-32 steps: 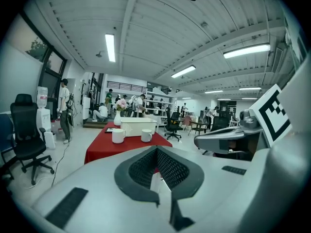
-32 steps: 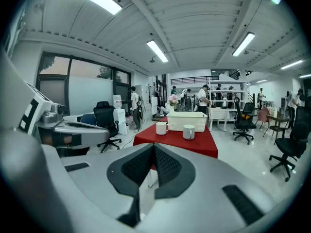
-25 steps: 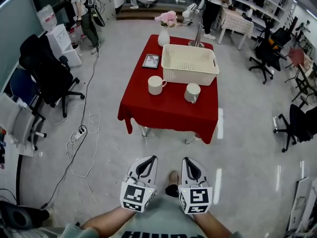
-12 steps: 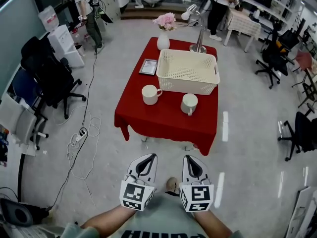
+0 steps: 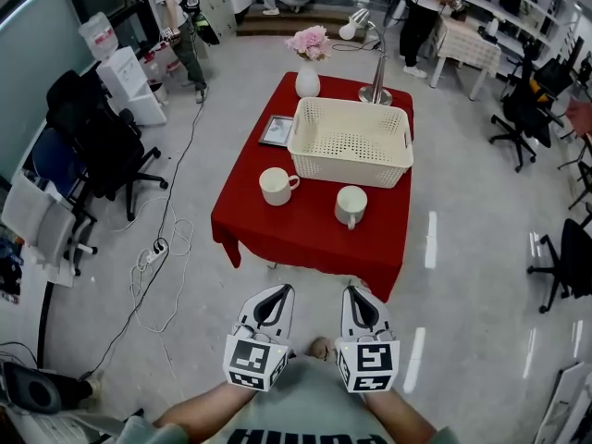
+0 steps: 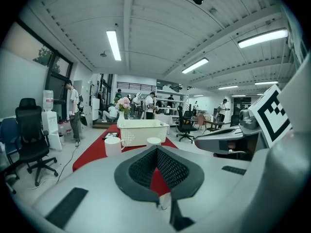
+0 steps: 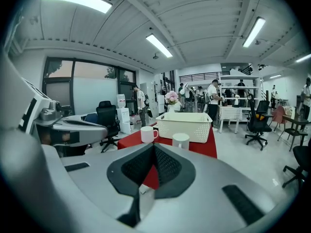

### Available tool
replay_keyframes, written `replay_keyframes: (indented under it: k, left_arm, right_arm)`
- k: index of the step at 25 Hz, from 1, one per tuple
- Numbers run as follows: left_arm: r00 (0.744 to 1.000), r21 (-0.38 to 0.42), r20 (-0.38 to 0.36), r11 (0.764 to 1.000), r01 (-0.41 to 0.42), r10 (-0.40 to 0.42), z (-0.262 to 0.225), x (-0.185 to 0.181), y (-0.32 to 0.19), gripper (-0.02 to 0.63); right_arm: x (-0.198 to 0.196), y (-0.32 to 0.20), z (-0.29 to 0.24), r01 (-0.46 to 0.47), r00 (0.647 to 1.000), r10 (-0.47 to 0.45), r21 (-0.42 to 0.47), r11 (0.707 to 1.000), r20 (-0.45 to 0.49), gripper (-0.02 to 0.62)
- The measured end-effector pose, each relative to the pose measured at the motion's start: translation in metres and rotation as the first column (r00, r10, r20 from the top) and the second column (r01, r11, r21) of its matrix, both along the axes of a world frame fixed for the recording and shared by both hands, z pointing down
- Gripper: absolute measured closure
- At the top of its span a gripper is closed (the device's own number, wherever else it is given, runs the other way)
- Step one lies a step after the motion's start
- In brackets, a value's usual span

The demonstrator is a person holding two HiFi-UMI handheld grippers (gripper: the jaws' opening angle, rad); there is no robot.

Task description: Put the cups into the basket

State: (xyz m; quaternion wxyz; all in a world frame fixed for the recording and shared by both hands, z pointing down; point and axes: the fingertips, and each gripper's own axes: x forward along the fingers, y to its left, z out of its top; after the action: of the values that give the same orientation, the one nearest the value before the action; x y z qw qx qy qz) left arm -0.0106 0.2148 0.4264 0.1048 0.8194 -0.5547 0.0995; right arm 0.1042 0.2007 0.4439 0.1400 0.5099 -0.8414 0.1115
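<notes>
Head view: red table (image 5: 310,234), grey floor (image 5: 481,280)

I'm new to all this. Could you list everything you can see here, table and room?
table: one, red cloth, mid-floor ahead.
basket: one, cream, empty, far half of table.
cups: two, white, upright, apart, in front of basket.
vase: one, white, pink flowers, table's far edge.
picture frame: one, dark, beside basket.
lamp: one, silver, behind basket.
office chairs: several, black, around the room.
people: several, far end of room.
left hand-held gripper, right hand-held gripper: grey-white, shut, empty, side by side short of the table.
</notes>
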Motion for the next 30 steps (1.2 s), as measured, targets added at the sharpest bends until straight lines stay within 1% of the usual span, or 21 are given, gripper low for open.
replay_keyframes:
  k: [6, 12, 19, 30]
  left_arm:
    - [1.0, -0.003, 0.009, 1.0, 0.018, -0.018, 0.0, 0.0, -0.01, 0.601]
    - [1.0, -0.018, 0.0, 1.0, 0.004, -0.004, 0.01, -0.008, -0.038, 0.601]
    - [0.997, 0.005, 0.01, 0.997, -0.077, 0.077, 0.003, -0.003, -0.09, 0.601]
    - [0.985, -0.012, 0.001, 0.985, -0.172, 0.172, 0.006, -0.003, -0.156, 0.601]
  right_arm:
    - [0.0, -0.011, 0.006, 0.018, 1.0, -0.018, -0.015, 1.0, 0.003, 0.588]
    - [-0.008, -0.037, 0.012, 0.013, 1.0, -0.013, -0.025, 1.0, -0.013, 0.588]
    - [-0.007, -0.078, 0.009, -0.04, 0.998, 0.039, -0.03, 0.999, -0.038, 0.588]
    - [-0.012, -0.133, 0.008, -0.116, 0.992, 0.114, -0.049, 0.992, -0.058, 0.588]
